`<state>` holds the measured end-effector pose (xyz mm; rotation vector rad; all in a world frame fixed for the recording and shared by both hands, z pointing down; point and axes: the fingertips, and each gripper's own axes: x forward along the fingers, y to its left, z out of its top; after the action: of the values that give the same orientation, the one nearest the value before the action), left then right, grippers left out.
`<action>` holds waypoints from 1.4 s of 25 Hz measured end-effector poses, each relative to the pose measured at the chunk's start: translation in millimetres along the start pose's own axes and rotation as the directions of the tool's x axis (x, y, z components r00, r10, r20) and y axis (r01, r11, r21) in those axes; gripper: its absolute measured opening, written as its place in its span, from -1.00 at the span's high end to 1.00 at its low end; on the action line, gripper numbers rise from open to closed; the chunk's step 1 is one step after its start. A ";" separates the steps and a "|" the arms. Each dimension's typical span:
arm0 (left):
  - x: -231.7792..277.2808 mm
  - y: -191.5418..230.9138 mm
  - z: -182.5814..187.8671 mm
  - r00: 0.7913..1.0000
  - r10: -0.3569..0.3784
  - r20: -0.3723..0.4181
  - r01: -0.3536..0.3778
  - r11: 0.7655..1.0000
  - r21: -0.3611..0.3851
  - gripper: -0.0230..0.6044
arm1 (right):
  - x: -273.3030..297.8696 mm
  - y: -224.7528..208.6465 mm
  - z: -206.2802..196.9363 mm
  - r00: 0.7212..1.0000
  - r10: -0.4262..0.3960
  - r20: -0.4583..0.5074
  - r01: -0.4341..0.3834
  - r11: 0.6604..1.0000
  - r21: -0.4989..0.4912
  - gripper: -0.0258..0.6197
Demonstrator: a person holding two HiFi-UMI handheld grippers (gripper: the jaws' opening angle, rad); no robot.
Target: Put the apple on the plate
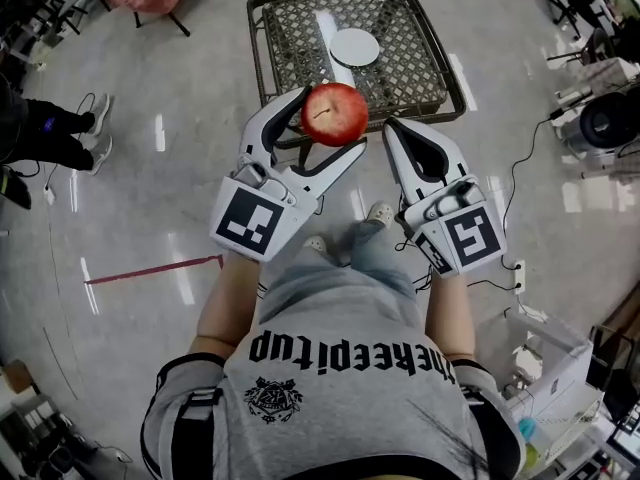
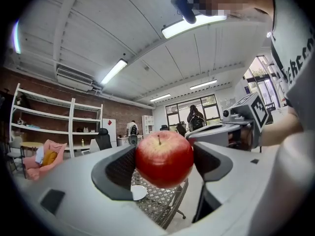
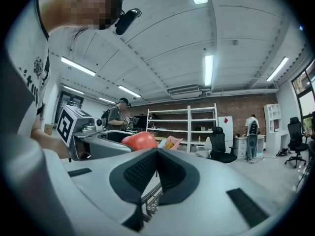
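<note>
The left tongs [image 1: 331, 126] clamp the apple [image 1: 334, 114] at frame centre, raised for carrying toward the plate [image 1: 355, 47] on the counter [image 1: 420, 68] above. The right tongs [image 3: 156, 162], closed and empty, stay clear.

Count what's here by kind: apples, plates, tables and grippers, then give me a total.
apple: 1
plate: 1
table: 1
grippers: 2, the left gripper shut on the apple and the right gripper shut and empty
Total: 5
</note>
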<state>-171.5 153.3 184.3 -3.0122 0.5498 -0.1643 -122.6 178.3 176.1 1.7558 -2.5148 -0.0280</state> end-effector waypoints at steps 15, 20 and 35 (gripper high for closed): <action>109.9 9.7 -4.8 0.990 0.140 -0.018 -0.140 0.990 -0.015 -0.30 | 24.2 -109.9 -17.5 0.987 0.158 0.007 -0.158 0.987 -0.006 0.93; 133.4 12.6 -3.7 0.983 0.181 -0.019 -0.182 0.983 -0.023 -0.30 | 28.3 -134.8 -20.1 0.980 0.197 0.006 -0.197 0.980 -0.007 0.93; 187.0 18.4 -4.4 0.953 0.302 -0.034 -0.303 0.952 -0.045 -0.30 | 38.1 -193.4 -34.0 0.948 0.319 0.020 -0.319 0.948 0.013 0.93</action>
<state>-4.5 69.3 204.1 -2.9265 1.0215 -0.1727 47.9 76.7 200.8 1.3358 -2.7852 -0.0051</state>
